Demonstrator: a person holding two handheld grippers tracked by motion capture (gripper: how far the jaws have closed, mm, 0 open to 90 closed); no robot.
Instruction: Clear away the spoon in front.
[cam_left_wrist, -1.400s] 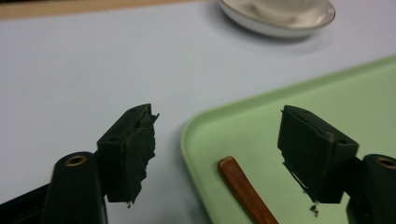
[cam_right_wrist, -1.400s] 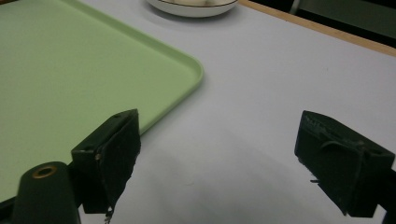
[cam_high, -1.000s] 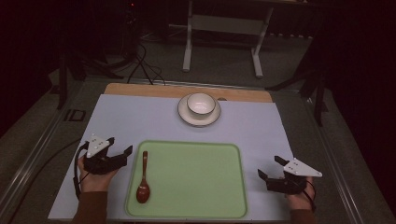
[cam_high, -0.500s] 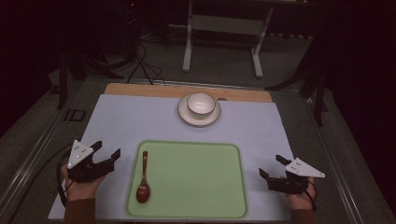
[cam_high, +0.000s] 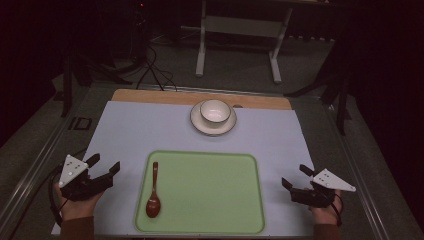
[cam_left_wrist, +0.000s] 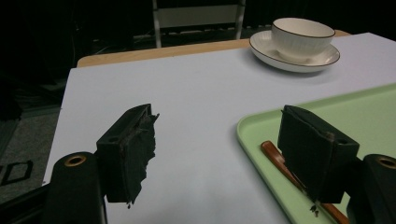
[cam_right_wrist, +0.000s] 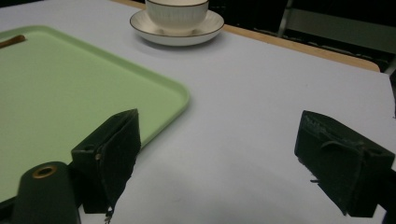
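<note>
A brown wooden spoon (cam_high: 153, 193) lies lengthwise along the left side of a light green tray (cam_high: 210, 190), bowl end nearest me; its handle (cam_left_wrist: 275, 156) shows beside my left gripper's jaw. My left gripper (cam_high: 104, 168) is open with nothing in it, resting left of the tray over the pale table sheet (cam_high: 140, 130). My right gripper (cam_high: 295, 176) is open too, off the tray's right edge (cam_right_wrist: 177, 100). A white bowl (cam_high: 215, 111) sits on a white saucer (cam_high: 200, 125) at the table's far middle.
A wooden strip (cam_high: 150, 96) runs along the table's far edge. Behind it stand a white frame's legs (cam_high: 202, 50) and cables (cam_high: 150, 70) on the dark floor. A metal rail (cam_high: 35, 165) borders the table's left side.
My left gripper has drawn back to the left and toward me, away from the tray and spoon. The right gripper has barely moved.
</note>
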